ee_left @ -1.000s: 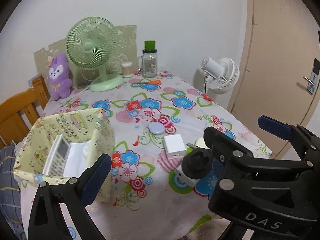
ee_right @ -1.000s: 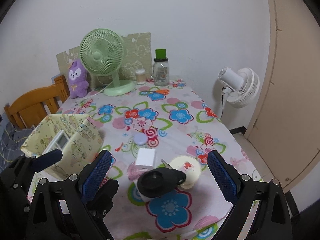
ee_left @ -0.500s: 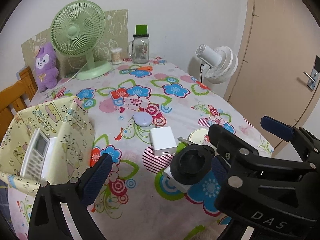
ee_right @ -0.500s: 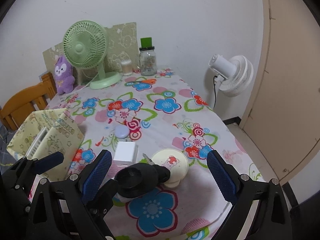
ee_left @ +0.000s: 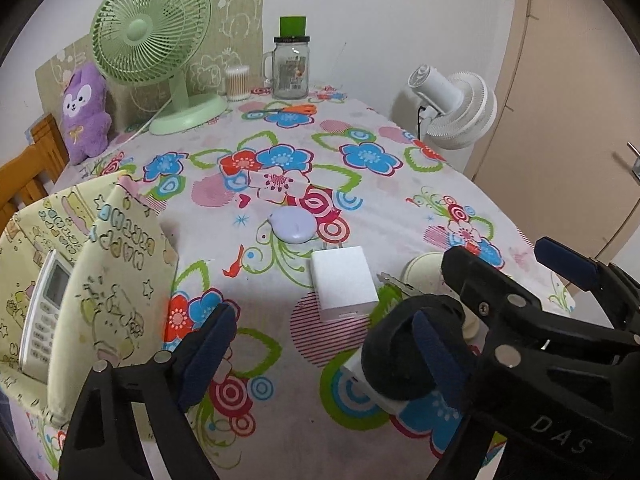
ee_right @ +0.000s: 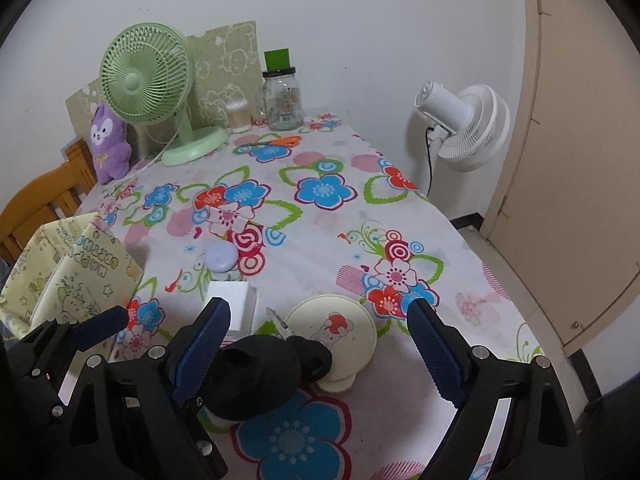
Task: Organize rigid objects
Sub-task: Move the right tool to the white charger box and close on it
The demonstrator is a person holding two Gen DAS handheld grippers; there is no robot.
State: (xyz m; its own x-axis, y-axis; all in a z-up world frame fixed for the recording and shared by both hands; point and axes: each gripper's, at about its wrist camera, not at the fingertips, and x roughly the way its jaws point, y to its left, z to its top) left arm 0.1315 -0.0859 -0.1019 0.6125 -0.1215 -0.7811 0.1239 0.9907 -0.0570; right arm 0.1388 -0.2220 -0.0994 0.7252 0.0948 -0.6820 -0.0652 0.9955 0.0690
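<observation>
- Right tool (ee_right: 316, 348) is spread wide, holding nothing; left tool (ee_left: 320, 344) is spread too.
- The black-capped object (ee_right: 256, 376) lies on the worktop (ee_right: 400, 216) between the right tool's fingers, towards its left finger, long axis crosswise.
- The right tool looks nearer.

"DAS" is showing in grey letters on the right gripper (ee_left: 502, 302) body, near right. Jar (ee_left: 291, 67) label printing is staying too small to read.

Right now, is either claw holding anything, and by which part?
Nothing is held. Left claw and right claw are open; the black round object rests on the table, unclamped.
</observation>
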